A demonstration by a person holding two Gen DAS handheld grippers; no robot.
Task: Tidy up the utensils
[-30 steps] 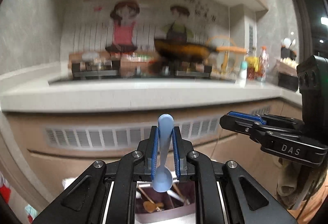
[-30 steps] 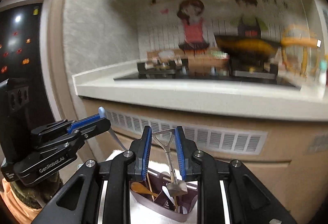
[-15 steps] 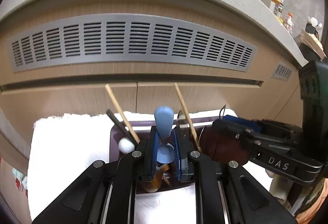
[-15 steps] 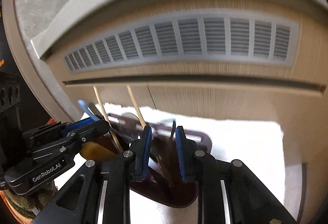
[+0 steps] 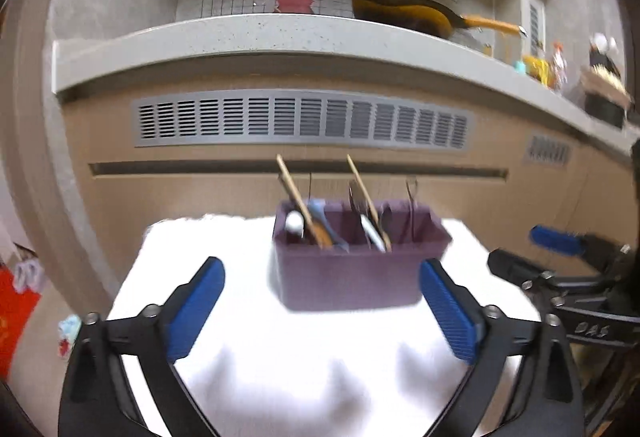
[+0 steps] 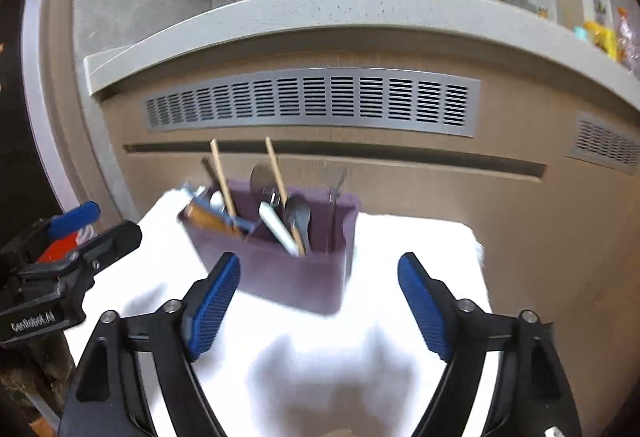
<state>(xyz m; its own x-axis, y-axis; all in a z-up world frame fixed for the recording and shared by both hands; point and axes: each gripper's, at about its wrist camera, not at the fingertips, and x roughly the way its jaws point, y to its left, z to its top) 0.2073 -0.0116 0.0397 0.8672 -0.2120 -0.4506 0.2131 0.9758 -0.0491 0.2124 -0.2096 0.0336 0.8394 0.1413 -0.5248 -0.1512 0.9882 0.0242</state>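
Observation:
A purple utensil holder (image 5: 352, 269) stands on a white cloth (image 5: 304, 353), also in the right wrist view (image 6: 296, 273). It holds wooden chopsticks (image 5: 294, 193), a light blue spoon (image 5: 320, 215), a white-handled utensil (image 6: 278, 227) and metal utensils (image 6: 332, 189). My left gripper (image 5: 322, 305) is wide open and empty, pulled back in front of the holder. My right gripper (image 6: 320, 297) is wide open and empty, also just in front of the holder. Each gripper shows at the edge of the other's view.
A wooden cabinet front with a grey vent grille (image 5: 300, 119) rises right behind the holder, under a stone countertop (image 5: 256, 33). A yellow pan (image 5: 404, 13) sits on the counter. The cloth's edge drops off at left (image 5: 132, 269).
Both grippers let go of their utensils, the blue spoon and the metal one, into the holder, opened wide and drew back from it.

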